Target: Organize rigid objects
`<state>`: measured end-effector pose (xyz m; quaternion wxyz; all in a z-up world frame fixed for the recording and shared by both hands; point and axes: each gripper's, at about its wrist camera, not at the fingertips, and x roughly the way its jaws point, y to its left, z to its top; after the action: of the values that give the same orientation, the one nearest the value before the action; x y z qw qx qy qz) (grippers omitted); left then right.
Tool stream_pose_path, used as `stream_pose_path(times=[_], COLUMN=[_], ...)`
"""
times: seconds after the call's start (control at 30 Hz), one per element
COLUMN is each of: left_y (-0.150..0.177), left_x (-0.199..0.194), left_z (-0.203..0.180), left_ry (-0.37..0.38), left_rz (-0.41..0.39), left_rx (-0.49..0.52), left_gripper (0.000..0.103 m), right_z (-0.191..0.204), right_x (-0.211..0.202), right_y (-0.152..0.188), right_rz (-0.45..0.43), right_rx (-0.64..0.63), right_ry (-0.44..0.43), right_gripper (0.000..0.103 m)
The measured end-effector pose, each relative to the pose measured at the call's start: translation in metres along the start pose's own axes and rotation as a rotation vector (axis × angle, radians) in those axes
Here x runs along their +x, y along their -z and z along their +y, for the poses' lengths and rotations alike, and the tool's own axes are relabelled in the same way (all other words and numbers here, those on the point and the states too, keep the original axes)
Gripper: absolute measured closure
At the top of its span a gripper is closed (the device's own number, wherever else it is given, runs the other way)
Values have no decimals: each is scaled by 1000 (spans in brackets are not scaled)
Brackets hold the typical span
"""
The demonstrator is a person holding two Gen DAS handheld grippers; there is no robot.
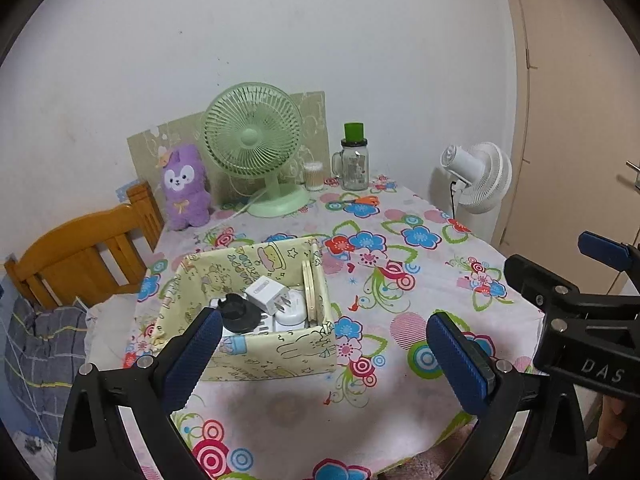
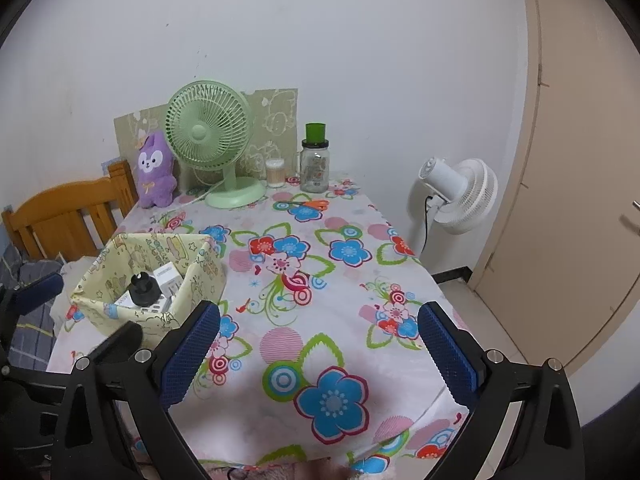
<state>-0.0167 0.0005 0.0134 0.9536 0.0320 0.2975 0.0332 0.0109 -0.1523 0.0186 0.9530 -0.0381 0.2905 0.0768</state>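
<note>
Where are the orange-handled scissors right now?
The orange-handled scissors lie flat on the flowered tablecloth near the table's far edge, in front of the clear glass jar with the green lid, right of the green desk fan.

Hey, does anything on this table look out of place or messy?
Mostly tidy. The orange-handled scissors lie loose on the tablecloth near the jar, while the chargers sit inside the yellow box.

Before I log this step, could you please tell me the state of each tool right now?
Left tool: open, holding nothing.
Right tool: open, holding nothing.
</note>
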Motion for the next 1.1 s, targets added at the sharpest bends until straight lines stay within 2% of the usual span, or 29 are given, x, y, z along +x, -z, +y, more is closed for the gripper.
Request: stream_pose_path(times=[0.23, 0.53, 1.1], left_y=[5, 6, 3], left_x=[-15, -18, -17], left_z=[2, 4, 11], left_ry=[-8, -9, -6], left_rz=[-46, -54, -61], left_rx=[-14, -17, -33], left_gripper=[0, 0, 0], right_z=[-6, -4, -4], right_x=[-15, -26, -26], right_y=[7, 11, 13], right_rz=[-38, -77, -88], right_rx=[40, 36, 52], right_ry=[-2, 18, 24], right_gripper=[1, 0, 0])
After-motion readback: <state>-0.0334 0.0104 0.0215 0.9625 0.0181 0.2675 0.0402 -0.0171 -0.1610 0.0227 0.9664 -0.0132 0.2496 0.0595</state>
